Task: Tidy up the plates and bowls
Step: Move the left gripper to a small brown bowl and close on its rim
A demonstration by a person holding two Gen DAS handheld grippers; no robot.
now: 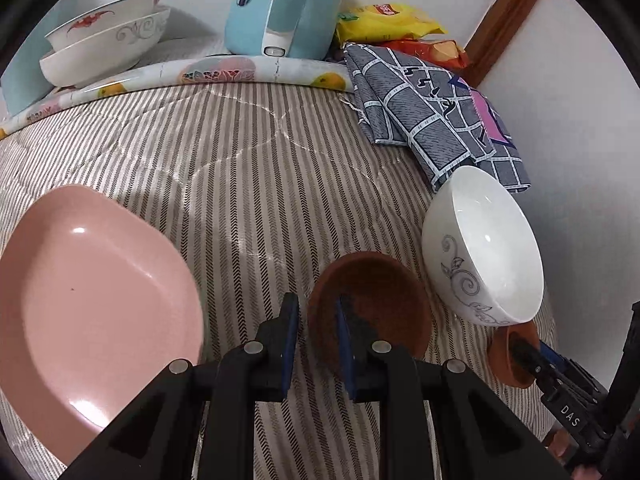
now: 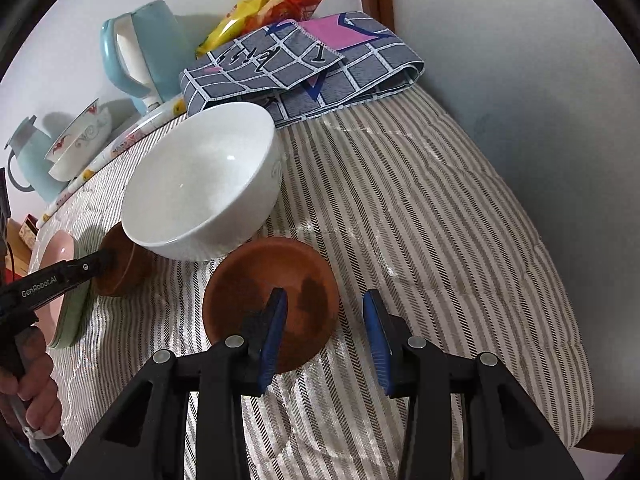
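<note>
Resting on a striped quilt are the pink plate at its left edge, a white bowl tipped on its side toward the far right, and two small brown saucers. Left tongs pinch the rim of one brown saucer. Right tongs straddle the rim of the other brown saucer, spread and seemingly not yet pressing. Gathering the saucers looks to be the step in hand; next, the right tongs must pinch, then one saucer can nest in the other.
</note>
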